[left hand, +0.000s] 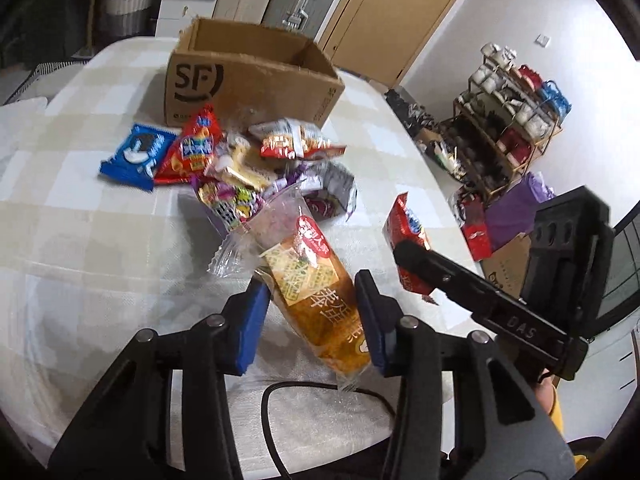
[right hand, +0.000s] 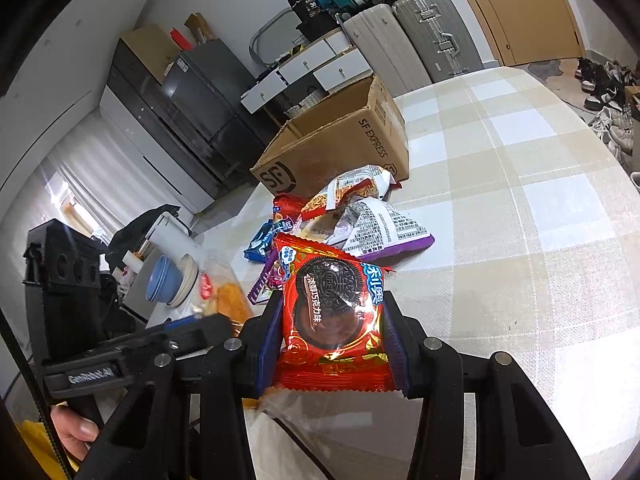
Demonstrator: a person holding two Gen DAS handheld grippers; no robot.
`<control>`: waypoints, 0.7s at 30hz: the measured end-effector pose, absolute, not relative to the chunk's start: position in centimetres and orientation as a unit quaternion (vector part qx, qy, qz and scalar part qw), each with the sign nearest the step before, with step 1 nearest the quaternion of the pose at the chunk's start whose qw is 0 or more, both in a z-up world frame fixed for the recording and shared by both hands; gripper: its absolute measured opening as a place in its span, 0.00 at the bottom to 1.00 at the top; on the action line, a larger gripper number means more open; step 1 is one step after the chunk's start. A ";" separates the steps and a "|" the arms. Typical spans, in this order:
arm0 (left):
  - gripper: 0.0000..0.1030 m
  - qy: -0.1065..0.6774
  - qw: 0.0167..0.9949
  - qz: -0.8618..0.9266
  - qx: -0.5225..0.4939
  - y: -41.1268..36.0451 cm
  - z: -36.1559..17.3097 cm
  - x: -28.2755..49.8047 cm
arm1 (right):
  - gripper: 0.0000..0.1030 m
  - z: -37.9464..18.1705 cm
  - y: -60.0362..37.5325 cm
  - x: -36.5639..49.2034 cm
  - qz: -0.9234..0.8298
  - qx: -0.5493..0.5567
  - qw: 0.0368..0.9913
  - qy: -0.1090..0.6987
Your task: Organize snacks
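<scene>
Showing both grippers: each clamps one snack above a checked tablecloth.
Left gripper: blue pads press both sides of a bread packet, low centre of the left wrist view; clenched on it.
Bread packet: clear crinkled film, golden-orange loaf inside, long and rounded, tilted toward the upper left; its far end lies against the snack pile.
Right gripper: jaws closed on a red Oreo packet, centre of the right wrist view.
Red Oreo packet: glossy foil, flat and roughly square, crimped bottom edge, dark round biscuit printed on its face.
Left wrist view only: the right gripper enters from the right edge as a black bar, holding the red packet edge-on above the table; a blue Oreo packet lies flat at centre left; a shoe rack stands at right.
Right wrist view only: the printed face of the red packet; a purple-edged bag behind it; stacked blue bowls at left; suitcases at top.
Cardboard box: brown corrugated, open-topped, marked SF, standing just behind the pile in both views.
Cable: black, looping on the cloth below the bread.
</scene>
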State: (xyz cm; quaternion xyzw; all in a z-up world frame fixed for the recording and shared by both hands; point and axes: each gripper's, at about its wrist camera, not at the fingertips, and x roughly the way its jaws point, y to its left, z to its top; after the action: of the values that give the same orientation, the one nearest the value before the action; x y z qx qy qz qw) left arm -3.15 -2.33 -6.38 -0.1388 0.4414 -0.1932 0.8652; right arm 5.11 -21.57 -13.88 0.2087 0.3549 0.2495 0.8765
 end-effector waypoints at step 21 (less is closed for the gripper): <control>0.00 0.315 0.916 -0.203 -0.143 6.2 6.4 -8.8 | 0.45 -7.8 -18.1 3.8 0.261 0.165 0.894 0.324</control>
State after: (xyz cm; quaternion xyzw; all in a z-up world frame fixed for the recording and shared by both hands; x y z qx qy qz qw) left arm -8.81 6.19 6.44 -0.1434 0.3154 -0.2030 0.9158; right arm 3.84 -18.13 -7.83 0.1651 0.3236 0.2606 0.8945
